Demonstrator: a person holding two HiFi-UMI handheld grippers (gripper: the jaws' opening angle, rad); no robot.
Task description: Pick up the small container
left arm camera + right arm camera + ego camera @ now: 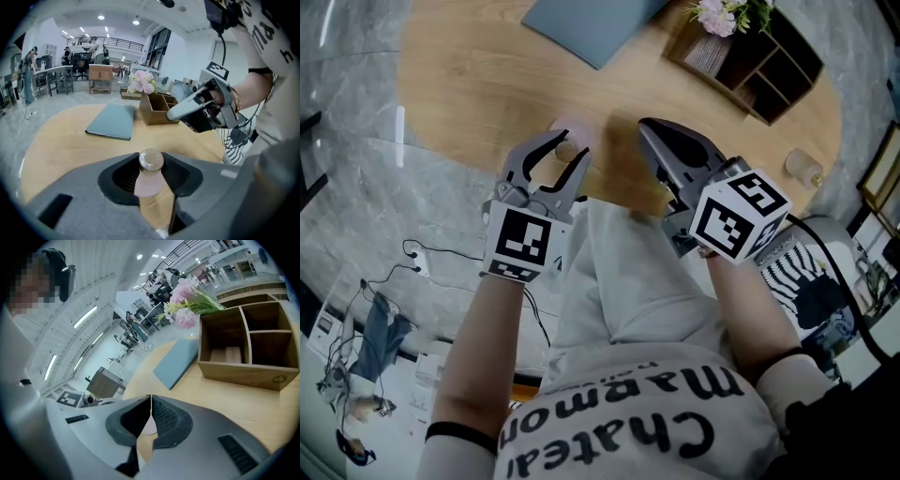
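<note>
Straddling the small container with open fingers, the left gripper could topple it if one side touches first; the right gripper hangs closed, empty.

A round wood table stands on a grey marbled floor, with loose cables lying on the floor just beside the table. Beyond the table's far edge the hall opens out, with a wooden cabinet, desks and office chairs, and a railed balcony high above them. Round ceiling lights glow over that far end, and strip lights run along the white ceiling. Past the table's far right side rises a tall dark-framed window, next to a plain white wall
</note>
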